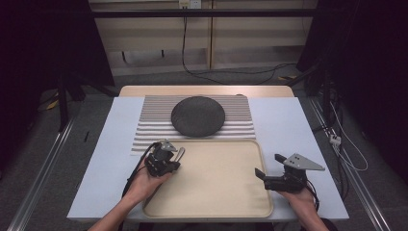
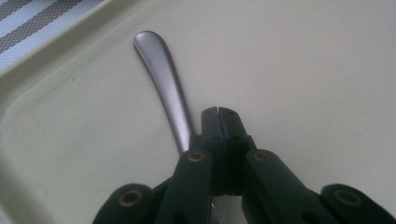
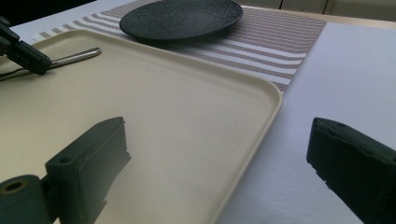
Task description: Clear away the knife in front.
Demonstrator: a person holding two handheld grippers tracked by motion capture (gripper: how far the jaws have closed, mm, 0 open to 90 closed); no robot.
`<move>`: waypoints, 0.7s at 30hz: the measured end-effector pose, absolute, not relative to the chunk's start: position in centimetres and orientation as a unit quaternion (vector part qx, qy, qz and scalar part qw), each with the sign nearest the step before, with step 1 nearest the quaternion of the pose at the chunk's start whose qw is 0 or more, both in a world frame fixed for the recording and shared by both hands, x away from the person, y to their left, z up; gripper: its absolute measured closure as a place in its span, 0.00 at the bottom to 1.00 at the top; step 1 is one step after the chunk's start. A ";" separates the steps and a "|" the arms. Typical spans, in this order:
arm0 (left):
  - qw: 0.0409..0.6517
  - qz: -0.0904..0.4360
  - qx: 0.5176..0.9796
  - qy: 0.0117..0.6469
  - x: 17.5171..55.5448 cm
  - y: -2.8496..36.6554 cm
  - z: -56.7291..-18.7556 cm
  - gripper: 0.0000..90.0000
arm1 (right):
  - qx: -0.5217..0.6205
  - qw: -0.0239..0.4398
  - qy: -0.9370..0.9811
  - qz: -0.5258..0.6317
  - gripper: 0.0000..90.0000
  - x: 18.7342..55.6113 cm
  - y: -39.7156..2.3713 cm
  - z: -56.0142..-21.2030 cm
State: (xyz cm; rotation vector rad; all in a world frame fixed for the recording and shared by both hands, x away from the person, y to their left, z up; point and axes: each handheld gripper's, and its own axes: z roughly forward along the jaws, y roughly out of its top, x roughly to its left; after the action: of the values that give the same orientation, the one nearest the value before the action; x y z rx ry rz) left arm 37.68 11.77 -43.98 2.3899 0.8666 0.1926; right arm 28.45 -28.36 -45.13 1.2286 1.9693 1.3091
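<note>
Cutlery handle (image 2: 164, 84) lies in the beige tray's (image 1: 211, 204) far-left corner, pinched by the left tool (image 1: 166, 161), jaws fully together on it. I'd lift it level and slowly, clearing the rim. Right tool (image 1: 269, 168) waits wide apart, straddling the tray's right edge.

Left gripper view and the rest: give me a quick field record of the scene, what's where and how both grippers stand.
left gripper: fingers shut, tips over the tray beside the utensil handle; whether it holds the utensil cannot be told
utensil: metal handle lying in the tray's far left corner
tray: beige, nearest the person
right gripper: fingers open, astride the tray's right rim
plate: dark, on the striped placemat beyond the tray
</note>
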 end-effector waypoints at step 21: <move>0.288 0.097 0.889 0.341 36.7 13.7 -44.0 1.00 | 0.447 0.236 0.719 0.476 0.06 28.5 -28.3 -45.1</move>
State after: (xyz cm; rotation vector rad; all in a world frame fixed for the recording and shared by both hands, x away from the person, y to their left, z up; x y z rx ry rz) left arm 36.71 13.72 -44.01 2.3747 0.9099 0.2598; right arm 28.47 -28.35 -45.13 1.2267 1.9720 1.3060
